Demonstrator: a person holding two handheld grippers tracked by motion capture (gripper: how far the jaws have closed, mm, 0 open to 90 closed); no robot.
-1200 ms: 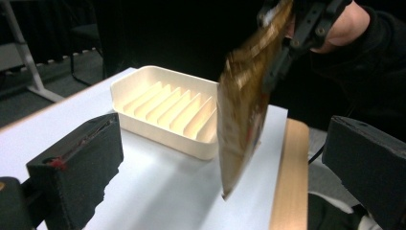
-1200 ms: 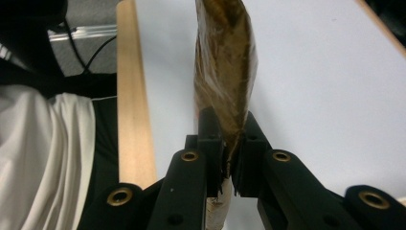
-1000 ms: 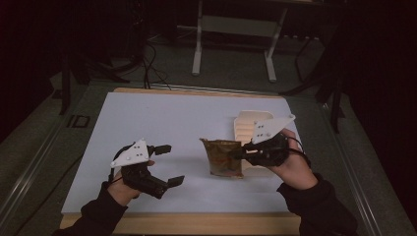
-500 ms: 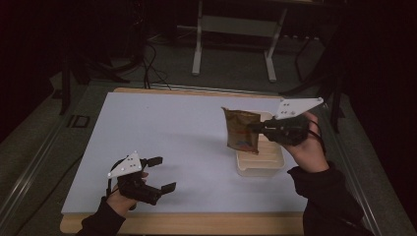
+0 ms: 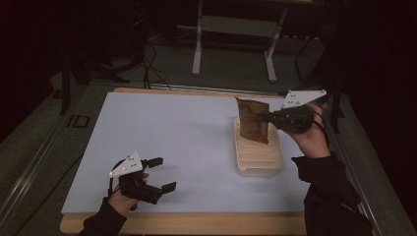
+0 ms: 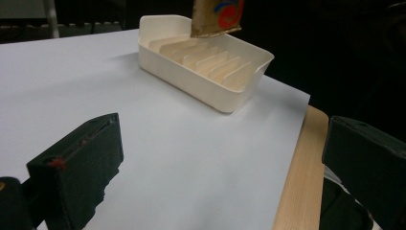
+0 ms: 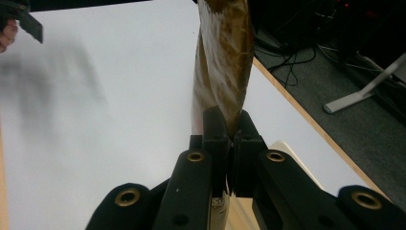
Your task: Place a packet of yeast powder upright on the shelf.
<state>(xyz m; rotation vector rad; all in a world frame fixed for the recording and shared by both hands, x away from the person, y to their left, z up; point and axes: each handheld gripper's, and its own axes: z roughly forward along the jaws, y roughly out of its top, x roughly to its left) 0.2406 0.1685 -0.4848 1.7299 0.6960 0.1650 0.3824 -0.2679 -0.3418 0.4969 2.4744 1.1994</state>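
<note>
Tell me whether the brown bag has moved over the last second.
Yes. The bag, pinched by the right hand-held gripper, went from the table centre rightward and away, and now hangs above the far end of the tray.

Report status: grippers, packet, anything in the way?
Right gripper shut on brown packet, held upright above the slotted tray. Left gripper open, empty, low near table edge. Nothing blocking the tray.

Brown packet (image 5: 254, 121) with red-blue print, cream tray (image 5: 259, 164), white tabletop (image 5: 182, 137).
</note>
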